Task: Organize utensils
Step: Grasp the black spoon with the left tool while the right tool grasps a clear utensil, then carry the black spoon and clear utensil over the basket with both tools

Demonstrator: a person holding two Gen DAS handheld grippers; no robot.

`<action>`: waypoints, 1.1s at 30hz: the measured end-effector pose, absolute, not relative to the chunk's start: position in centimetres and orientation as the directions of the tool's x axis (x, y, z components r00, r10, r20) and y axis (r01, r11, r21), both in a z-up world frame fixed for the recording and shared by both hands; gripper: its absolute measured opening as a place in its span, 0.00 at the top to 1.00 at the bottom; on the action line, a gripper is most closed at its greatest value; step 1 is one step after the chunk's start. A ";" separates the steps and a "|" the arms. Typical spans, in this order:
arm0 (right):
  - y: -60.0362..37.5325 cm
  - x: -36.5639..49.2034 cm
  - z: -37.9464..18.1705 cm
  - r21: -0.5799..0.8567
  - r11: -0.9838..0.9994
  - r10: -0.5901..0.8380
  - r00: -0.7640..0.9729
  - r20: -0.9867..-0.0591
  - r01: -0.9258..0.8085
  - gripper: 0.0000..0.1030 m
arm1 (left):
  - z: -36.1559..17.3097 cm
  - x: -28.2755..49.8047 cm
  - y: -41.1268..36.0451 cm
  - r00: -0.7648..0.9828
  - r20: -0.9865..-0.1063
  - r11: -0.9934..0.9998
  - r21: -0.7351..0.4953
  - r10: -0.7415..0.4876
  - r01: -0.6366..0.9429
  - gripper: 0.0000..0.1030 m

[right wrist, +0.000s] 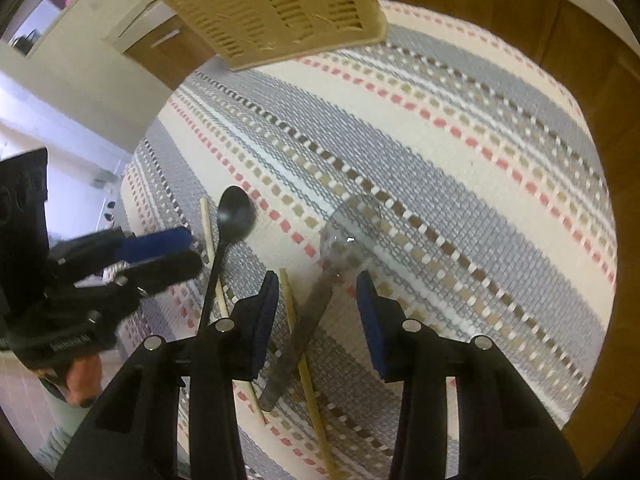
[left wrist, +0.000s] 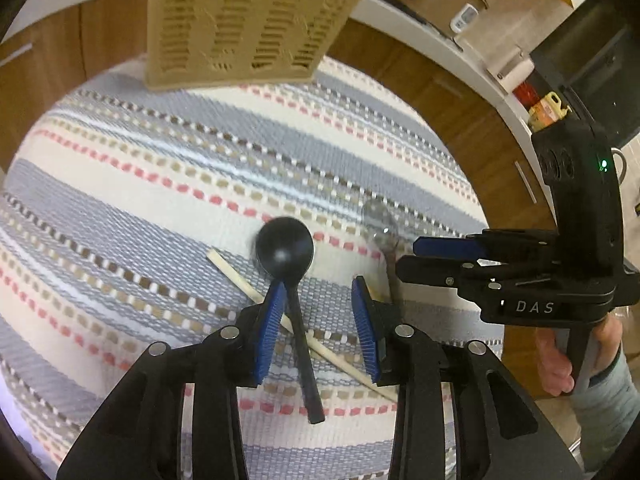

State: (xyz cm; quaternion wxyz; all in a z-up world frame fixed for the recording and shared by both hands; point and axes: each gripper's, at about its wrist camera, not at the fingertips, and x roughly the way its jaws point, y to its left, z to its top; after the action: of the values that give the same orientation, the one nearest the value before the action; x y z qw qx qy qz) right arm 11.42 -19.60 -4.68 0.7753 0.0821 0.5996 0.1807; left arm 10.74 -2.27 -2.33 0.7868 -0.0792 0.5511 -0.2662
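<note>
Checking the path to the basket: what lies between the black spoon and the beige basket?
Only bare striped mat lies between the black spoon and the beige basket; the left wrist view shows it.

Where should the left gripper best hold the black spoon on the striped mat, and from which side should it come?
Probably on the thin handle just below the bowl of the black spoon, coming from above with one pad on each side. The left gripper already straddles it there. The handle is straight and narrow but crosses a chopstick, so grip above that crossing.
</note>
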 end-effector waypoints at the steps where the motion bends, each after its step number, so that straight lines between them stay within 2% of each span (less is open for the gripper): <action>1: -19.6 11.6 -5.0 0.343 0.924 0.374 0.211 -0.903 -0.171 0.65 | -2.6 10.9 -2.3 0.248 -0.824 0.844 -0.421 -0.509 0.333 0.69; 4: -19.3 12.2 -5.7 0.333 0.931 0.361 0.221 -0.906 -0.152 0.69 | -3.0 11.5 -2.0 0.262 -0.827 0.850 -0.406 -0.498 0.335 0.69; 6: -18.8 12.3 -5.7 0.332 0.930 0.361 0.214 -0.908 -0.161 0.80 | -3.5 11.8 -2.0 0.251 -0.834 0.852 -0.401 -0.491 0.335 0.69; 11: -17.7 11.9 -5.9 0.260 0.944 0.304 0.223 -0.926 -0.204 0.88 | -3.5 12.4 -3.3 0.244 -0.848 0.857 -0.374 -0.470 0.354 0.69; 16: -18.3 11.6 -5.5 0.162 0.963 0.219 0.274 -0.936 -0.216 0.90 | -4.3 12.9 -5.4 0.238 -0.889 0.883 -0.289 -0.391 0.369 0.72; 19: -18.9 11.9 -5.8 0.196 0.958 0.245 0.244 -0.938 -0.209 0.90 | -4.4 13.0 -6.4 0.251 -0.904 0.894 -0.238 -0.347 0.379 0.73; 28: -17.1 12.6 -6.0 0.112 0.953 0.175 0.210 -0.962 -0.280 0.90 | -4.7 12.9 -8.4 0.296 -0.921 0.907 -0.119 -0.252 0.403 0.73; 29: -16.4 12.8 -6.1 0.104 0.952 0.168 0.208 -0.964 -0.288 0.90 | -4.8 12.9 -8.7 0.311 -0.924 0.912 -0.087 -0.224 0.400 0.80; 30: -16.1 12.8 -6.1 0.092 0.949 0.161 0.210 -0.964 -0.301 0.90 | -4.9 13.0 -8.9 0.324 -0.924 0.917 -0.063 -0.202 0.394 0.91; 31: -15.9 12.7 -6.1 0.083 0.946 0.156 0.217 -0.964 -0.312 0.90 | -4.9 13.0 -8.9 0.334 -0.924 0.921 -0.048 -0.188 0.386 0.95; 33: -15.8 12.6 -6.0 0.078 0.945 0.157 0.229 -0.961 -0.319 0.90 | -5.0 13.3 -8.6 0.331 -0.919 0.926 -0.081 -0.213 0.370 0.96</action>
State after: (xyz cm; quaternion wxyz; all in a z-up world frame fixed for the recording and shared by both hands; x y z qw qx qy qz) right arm 12.59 -15.82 -6.05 0.7811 -0.0673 0.6018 0.1521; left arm 13.26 -8.59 -4.98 0.8128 0.0711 0.5497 -0.1793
